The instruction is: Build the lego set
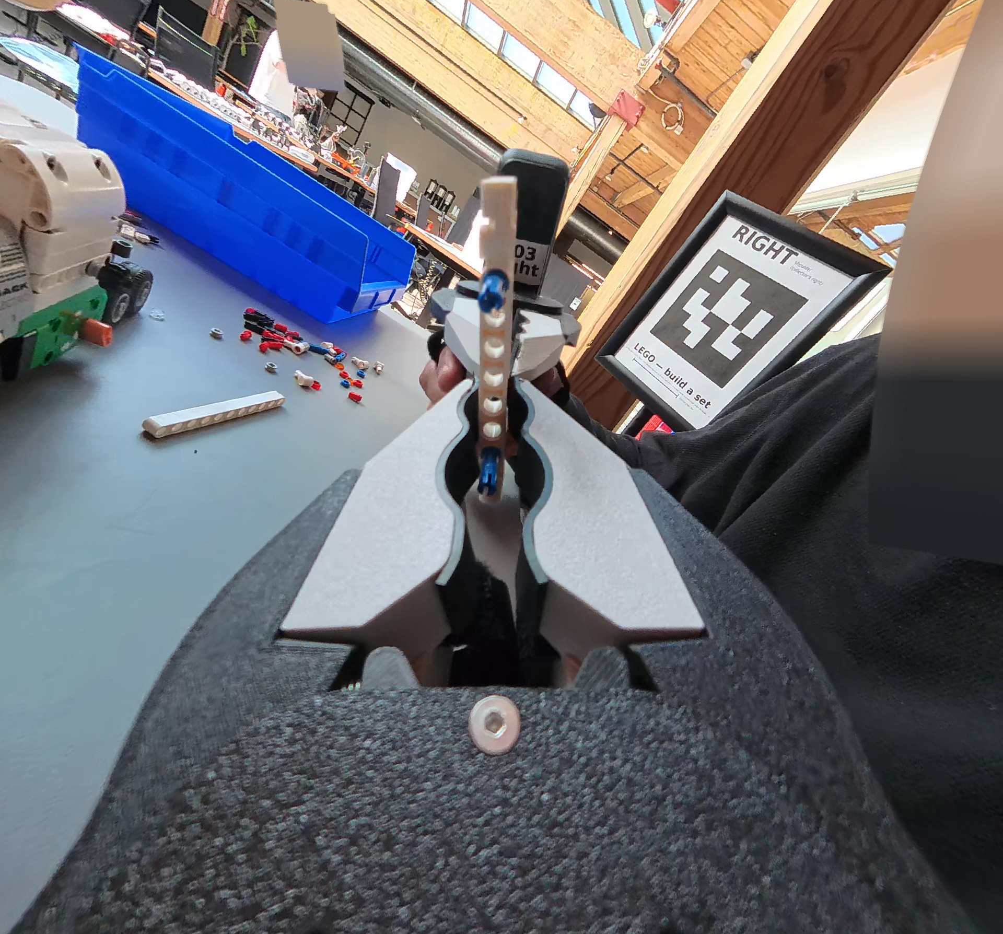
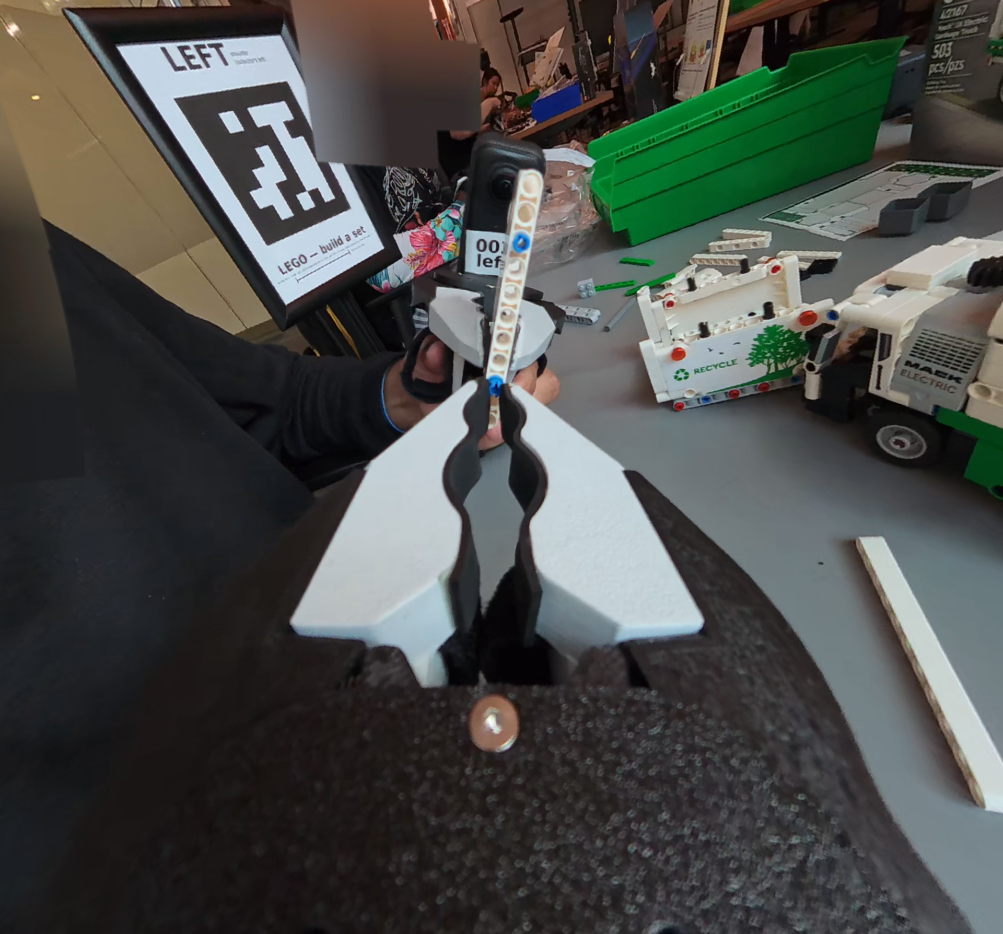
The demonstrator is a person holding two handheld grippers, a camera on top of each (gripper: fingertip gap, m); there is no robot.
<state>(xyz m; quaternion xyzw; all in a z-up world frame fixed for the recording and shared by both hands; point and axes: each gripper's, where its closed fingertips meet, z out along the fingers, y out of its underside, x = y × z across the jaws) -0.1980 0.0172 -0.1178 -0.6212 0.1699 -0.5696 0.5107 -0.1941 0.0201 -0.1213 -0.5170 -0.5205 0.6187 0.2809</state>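
Item: white perforated beam (image 1: 494, 343), long and thin, held upright in the air between both tools, with one blue pin (image 1: 491, 293) near its 12 o'clock end and a second blue pin (image 1: 488, 468) near its 6 o'clock end. Left gripper (image 1: 491, 403): jaws narrowed onto the beam's lower half, gripping it. Right gripper (image 2: 495, 398): jaws pinched at the tips on the beam's bottom end, right at the lower pin. Judged handling: light, rigid plastic with smooth faces, likely to pivot or slip if pinched only at one end; best taken across the flat sides mid-length, clear of the pins, which seat by push fit and could pop loose. Stock on the grey table (image 1: 108, 501): spare white beam (image 1: 214, 413) at 9 o'clock, scatter of small red and blue connectors (image 1: 304, 346) beyond it, blue bin (image 1: 233, 191) at 10 o'clock. Right view: part-built truck (image 2: 890, 360) at 3 o'clock, green bin (image 2: 738, 148) at 1 o'clock
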